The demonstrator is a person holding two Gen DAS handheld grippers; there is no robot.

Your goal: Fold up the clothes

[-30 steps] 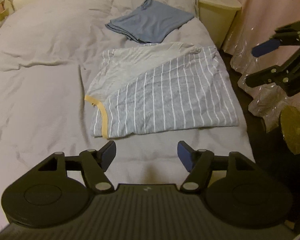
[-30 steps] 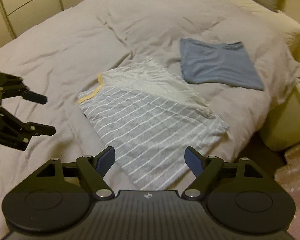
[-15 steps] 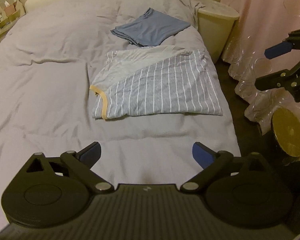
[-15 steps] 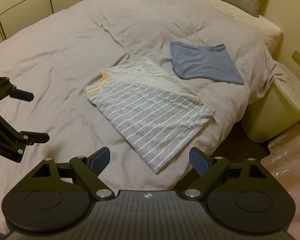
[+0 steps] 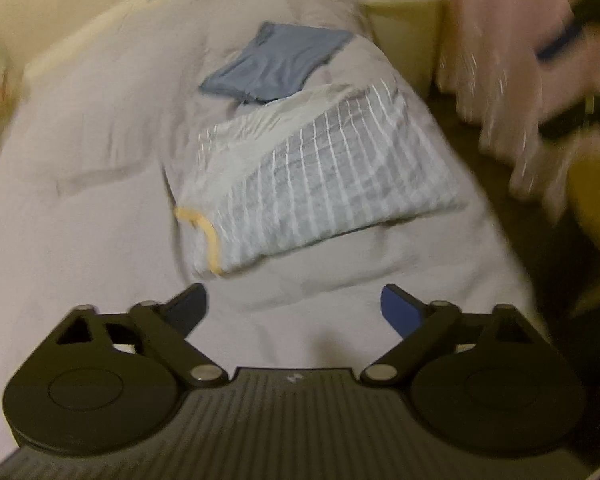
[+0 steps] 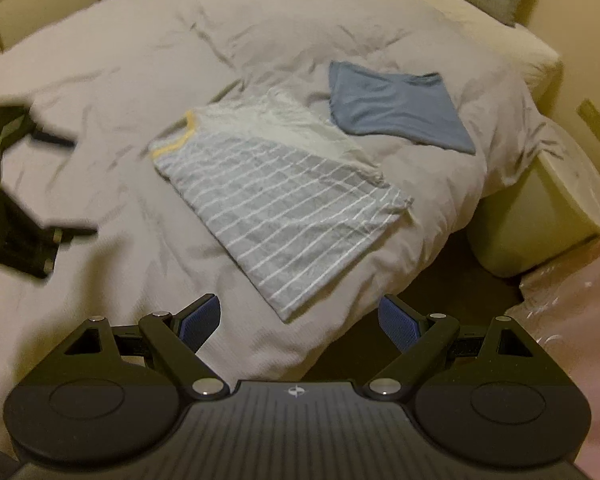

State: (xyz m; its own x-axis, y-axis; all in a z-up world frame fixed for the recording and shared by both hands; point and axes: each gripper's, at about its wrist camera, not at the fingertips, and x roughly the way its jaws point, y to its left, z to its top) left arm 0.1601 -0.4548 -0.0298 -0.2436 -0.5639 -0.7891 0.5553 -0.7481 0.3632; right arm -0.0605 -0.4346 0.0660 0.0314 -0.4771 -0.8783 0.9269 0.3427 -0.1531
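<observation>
The striped shirt (image 6: 276,204) lay partly folded on the bed (image 6: 148,52), near its right edge, with its yellow collar (image 6: 172,142) toward the left and a pale flap laid over its far side. A blue shirt (image 6: 396,110), already folded, sat just beyond it. Both tongs were released and held nothing: the left tongs (image 5: 294,310) hung over bare bedding near the collar end, and the right tongs (image 6: 300,320) hung near the hem corner at the bed's edge. The step in hand looked like a pause between folds. The next move probably called for each set of tongs to pinch a near corner and carry that edge over toward the far side, keeping the layers together.
</observation>
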